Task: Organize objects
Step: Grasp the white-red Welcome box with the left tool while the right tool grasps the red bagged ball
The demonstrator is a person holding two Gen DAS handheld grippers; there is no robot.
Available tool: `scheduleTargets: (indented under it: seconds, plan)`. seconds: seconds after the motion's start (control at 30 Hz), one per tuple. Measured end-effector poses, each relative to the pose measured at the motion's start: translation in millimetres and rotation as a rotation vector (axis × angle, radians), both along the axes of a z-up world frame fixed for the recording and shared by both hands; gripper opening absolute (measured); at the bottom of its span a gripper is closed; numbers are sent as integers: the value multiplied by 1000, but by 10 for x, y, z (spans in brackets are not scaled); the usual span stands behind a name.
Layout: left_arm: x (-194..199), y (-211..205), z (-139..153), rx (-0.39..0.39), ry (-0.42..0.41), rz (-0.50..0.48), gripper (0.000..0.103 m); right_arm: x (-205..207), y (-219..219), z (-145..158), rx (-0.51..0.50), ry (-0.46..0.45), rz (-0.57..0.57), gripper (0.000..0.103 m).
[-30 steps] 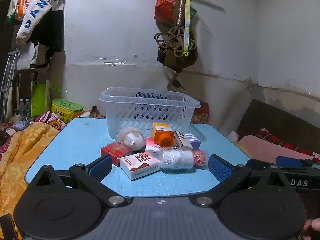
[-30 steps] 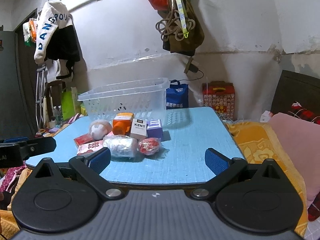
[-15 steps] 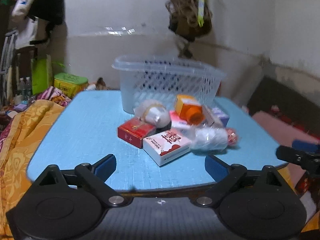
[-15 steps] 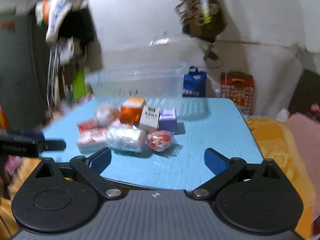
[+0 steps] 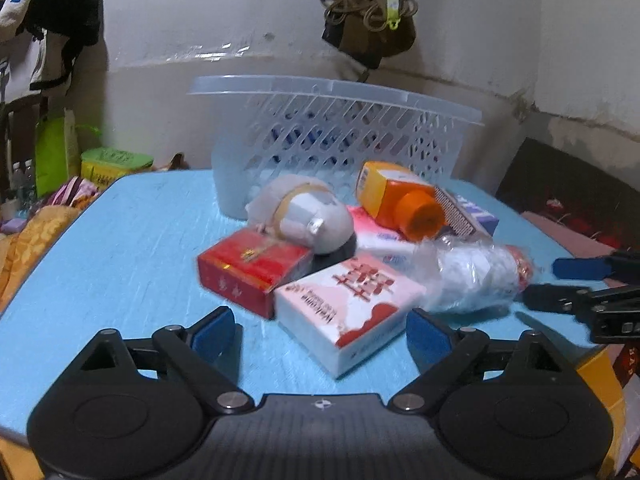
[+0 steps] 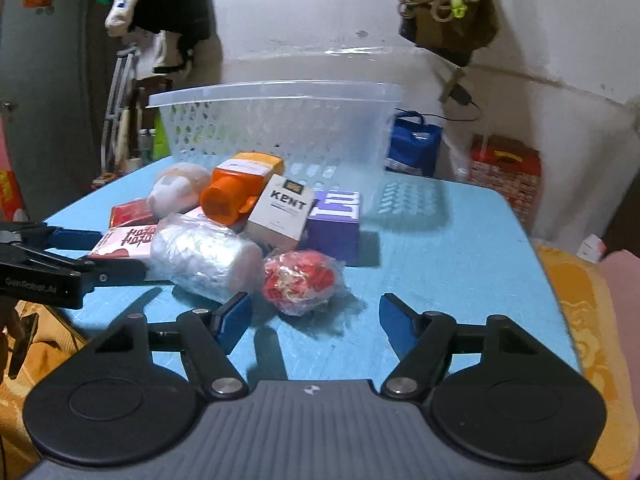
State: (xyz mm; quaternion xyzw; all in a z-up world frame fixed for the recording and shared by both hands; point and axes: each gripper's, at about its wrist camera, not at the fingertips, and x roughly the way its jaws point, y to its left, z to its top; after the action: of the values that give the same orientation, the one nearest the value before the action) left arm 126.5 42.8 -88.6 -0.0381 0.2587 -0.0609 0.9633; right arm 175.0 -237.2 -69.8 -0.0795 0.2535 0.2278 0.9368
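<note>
A pile of small objects lies on the blue table (image 5: 120,240) in front of a clear plastic basket (image 5: 340,128). My left gripper (image 5: 320,334) is open, just short of a white and red box (image 5: 348,300) and a red box (image 5: 252,268). My right gripper (image 6: 314,320) is open, close in front of a red wrapped ball (image 6: 300,280) and a clear-wrapped white roll (image 6: 204,256). Behind stand an orange bottle (image 6: 236,192), a KENT box (image 6: 280,212), a purple box (image 6: 334,220) and a grey plush ball (image 5: 304,216).
The basket (image 6: 280,120) stands at the table's back. A yellow blanket (image 6: 576,280) lies off the right edge. A blue bag (image 6: 416,144) and a red box (image 6: 504,168) sit behind the table. Each gripper shows in the other's view, the left one (image 6: 60,256) and the right one (image 5: 592,284).
Both grippers have moved forward and down over the table's front edge toward the pile. The objects have not moved. Both stay open.
</note>
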Motion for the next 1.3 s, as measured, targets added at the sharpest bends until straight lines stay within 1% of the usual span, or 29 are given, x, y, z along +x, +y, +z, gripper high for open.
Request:
scheduleTargets:
  seconds: [0.03, 0.13, 0.2, 0.27, 0.3, 0.33, 0.37, 0.4, 0.5, 0.57, 0.7, 0.77, 0.83, 0.9, 1.0, 1.17, 1.3]
  plan:
    - [15, -24, -10, 4, -11, -8, 95, 14, 23, -24, -13, -12, -2, 73]
    - [54, -135, -49, 59, -35, -11, 95, 57, 73, -76, -39, -48, 0, 73]
    - [52, -183, -61, 88, -49, -9, 95, 95, 65, -94, -26, -49, -1, 73]
    - [43, -199, -72, 94, -59, -25, 94, 142, 39, -108, 14, -33, 2, 72]
    - [30, -195, -69, 92, -64, -31, 86, 156, 27, -113, 27, -31, 3, 71]
    - [7, -197, -53, 95, -67, -27, 83, 167, 23, -116, 34, -28, 9, 68]
    - [-21, -195, -49, 95, -68, -23, 82, 163, 18, -108, 39, -26, 20, 54]
    - [-55, -196, -47, 97, -72, -27, 81, 156, 20, -91, 38, -24, 32, 51]
    - [-158, -245, -56, 142, -95, -41, 78, 106, 23, -40, 36, -39, 41, 51]
    - [-184, -263, -68, 165, -112, -43, 78, 98, 32, -36, 33, -49, 37, 51]
    - [-126, -218, -67, 141, -104, -48, 80, 95, 38, -41, 25, -41, 34, 51]
    - [-105, -196, -65, 124, -97, -54, 77, 66, 29, -25, 10, -45, 24, 51]
    - [-153, -199, -57, 131, -104, -46, 73, 40, -13, 9, 16, -40, 12, 51]
    - [-225, -213, -53, 151, -117, -39, 71, 24, -66, 42, 30, -33, -11, 51]
    - [-310, -204, -28, 157, -127, -37, 70, -4, -140, 110, 42, -31, -54, 51]
    - [-407, -142, 41, 125, -137, -23, 69, -76, -192, 238, 76, -48, -84, 50]
    - [-469, -100, 68, 101, -144, -8, 68, -183, -118, 315, 68, -73, -73, 50]
